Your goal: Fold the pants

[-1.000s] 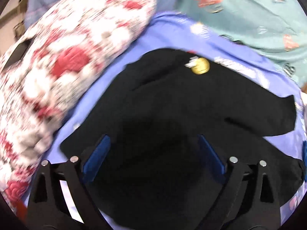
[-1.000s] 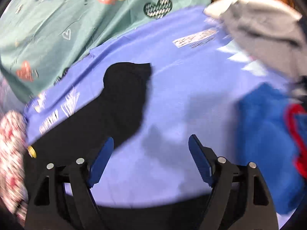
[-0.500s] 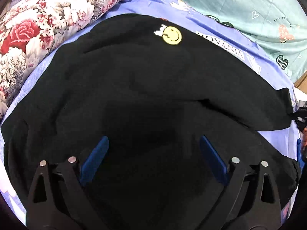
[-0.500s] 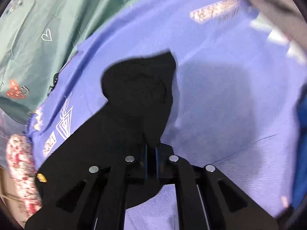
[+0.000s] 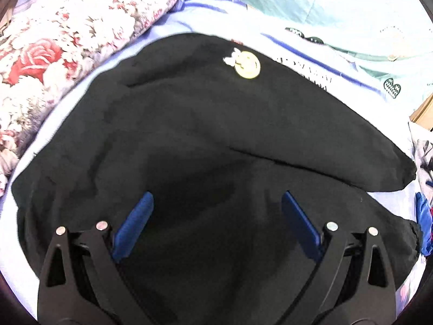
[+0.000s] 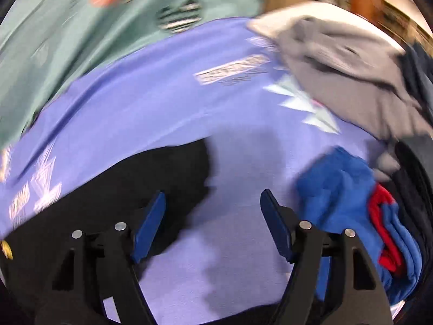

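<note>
Black pants (image 5: pixel 205 135) lie spread on the lilac bedsheet (image 5: pixel 314 54), one leg folded over the other, with a yellow smiley patch (image 5: pixel 246 64) near the far edge. My left gripper (image 5: pixel 216 216) hovers open over the middle of the pants, nothing between its blue pads. In the blurred right wrist view, the end of a black pant leg (image 6: pixel 173 173) lies on the sheet (image 6: pixel 162 100). My right gripper (image 6: pixel 212 216) is just above it with its jaws opening; its left pad (image 6: pixel 148 227) is over the cloth, and nothing is pinched.
A rose-patterned pillow (image 5: pixel 67 40) lies at the left and a teal printed blanket (image 5: pixel 338 8) at the far side. At the right sit a folded blue and red garment (image 6: pixel 351 203) and a grey pile of clothes (image 6: pixel 338 62).
My right gripper, wide a second ago, had shut on the pant leg's end half a second ago; now it stands apart and the leg lies loose. The left gripper sank closer over the pants.
</note>
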`<state>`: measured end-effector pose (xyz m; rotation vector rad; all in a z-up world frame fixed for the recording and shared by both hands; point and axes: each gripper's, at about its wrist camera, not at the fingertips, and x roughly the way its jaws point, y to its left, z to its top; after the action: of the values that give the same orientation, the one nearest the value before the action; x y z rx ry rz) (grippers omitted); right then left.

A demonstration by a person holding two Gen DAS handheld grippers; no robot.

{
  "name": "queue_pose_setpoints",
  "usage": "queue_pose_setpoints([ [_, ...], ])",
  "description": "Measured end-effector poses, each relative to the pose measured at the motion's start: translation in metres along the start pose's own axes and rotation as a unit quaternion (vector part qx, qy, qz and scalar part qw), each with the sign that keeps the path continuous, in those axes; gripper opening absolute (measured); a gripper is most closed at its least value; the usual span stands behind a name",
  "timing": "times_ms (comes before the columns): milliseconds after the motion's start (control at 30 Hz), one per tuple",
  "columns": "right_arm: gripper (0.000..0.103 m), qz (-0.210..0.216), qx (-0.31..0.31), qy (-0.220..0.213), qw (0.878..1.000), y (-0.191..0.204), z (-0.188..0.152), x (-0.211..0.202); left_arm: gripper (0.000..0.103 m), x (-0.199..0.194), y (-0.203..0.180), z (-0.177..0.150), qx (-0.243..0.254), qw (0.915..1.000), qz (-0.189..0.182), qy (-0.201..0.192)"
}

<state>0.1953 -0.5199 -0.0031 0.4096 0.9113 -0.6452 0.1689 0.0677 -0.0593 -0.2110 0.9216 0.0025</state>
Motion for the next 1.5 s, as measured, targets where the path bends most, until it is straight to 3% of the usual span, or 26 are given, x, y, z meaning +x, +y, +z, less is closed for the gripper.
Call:
queue_pose_setpoints([
  [33,0.072,-0.003,0.007,0.007,1.000,-0.007,0.000,0.004,0.097,-0.005,0.002,0.001,-0.003,1.0000,-0.002,-0.004],
  [67,0.064,0.007,0.012,0.024,1.000,-0.015,-0.002,0.012,0.097,-0.007,0.003,0.002,-0.005,1.0000,-0.003,-0.007],
  [133,0.047,0.049,0.021,0.055,0.997,-0.022,-0.008,0.025,0.097,-0.013,0.003,0.003,-0.005,0.9999,-0.004,-0.012],
  [167,0.046,0.068,0.032,0.073,0.995,-0.025,-0.011,0.034,0.097,-0.015,0.002,0.003,-0.005,0.9999,-0.005,-0.014],
  [267,0.046,0.103,0.050,0.082,0.990,-0.019,-0.013,0.047,0.097,-0.022,-0.002,0.001,-0.001,0.9998,-0.010,-0.015],
  [367,0.046,0.162,0.080,0.062,0.982,-0.013,-0.008,0.048,0.097,-0.027,-0.008,-0.002,0.014,0.9998,-0.007,-0.016],
  [500,0.046,0.222,0.160,0.061,0.960,-0.022,0.001,0.054,0.097,-0.036,-0.013,-0.002,0.031,0.9992,0.004,-0.025],
  [567,0.051,0.248,0.191,0.057,0.948,-0.029,0.002,0.053,0.097,-0.039,-0.012,0.000,0.027,0.9992,0.004,-0.028],
  [633,0.054,0.244,0.187,0.075,0.949,-0.024,0.003,0.058,0.097,-0.039,-0.012,0.002,0.022,0.9993,0.004,-0.029],
  [733,0.054,0.274,0.195,0.114,0.935,-0.014,0.001,0.072,0.097,-0.037,-0.015,0.004,0.025,0.9993,0.005,-0.027],
  [900,0.055,0.328,0.232,0.065,0.913,-0.022,-0.003,0.048,0.097,-0.041,-0.018,0.005,0.035,0.9988,0.002,-0.034],
  [1000,0.057,0.324,0.233,0.047,0.916,-0.025,-0.001,0.037,0.097,-0.039,-0.018,0.005,0.042,0.9984,0.012,-0.037],
  [1067,0.058,0.311,0.216,0.055,0.924,-0.022,0.002,0.038,0.097,-0.039,-0.018,0.005,0.040,0.9985,0.010,-0.035],
  [1233,0.058,0.321,0.156,0.068,0.932,0.001,0.010,0.041,0.097,-0.038,-0.015,0.003,0.036,0.9988,0.007,-0.032],
  [1300,0.057,0.300,0.149,0.079,0.939,0.014,0.013,0.052,0.097,-0.037,-0.014,0.003,0.036,0.9989,0.010,-0.029],
  [1333,0.046,0.301,0.146,0.088,0.938,0.019,0.015,0.058,0.097,-0.037,-0.014,0.003,0.035,0.9989,0.010,-0.029],
  [1367,0.026,0.303,0.139,0.098,0.938,0.025,0.017,0.062,0.097,-0.038,-0.013,0.004,0.033,0.9990,0.010,-0.030],
  [1400,0.020,0.293,0.133,0.098,0.942,0.029,0.018,0.062,0.097,-0.041,-0.012,0.005,0.032,0.9989,0.010,-0.033],
  [1500,0.016,0.249,0.106,0.049,0.961,0.026,0.018,0.035,0.097,-0.047,-0.008,0.008,0.036,0.9980,0.021,-0.048],
])
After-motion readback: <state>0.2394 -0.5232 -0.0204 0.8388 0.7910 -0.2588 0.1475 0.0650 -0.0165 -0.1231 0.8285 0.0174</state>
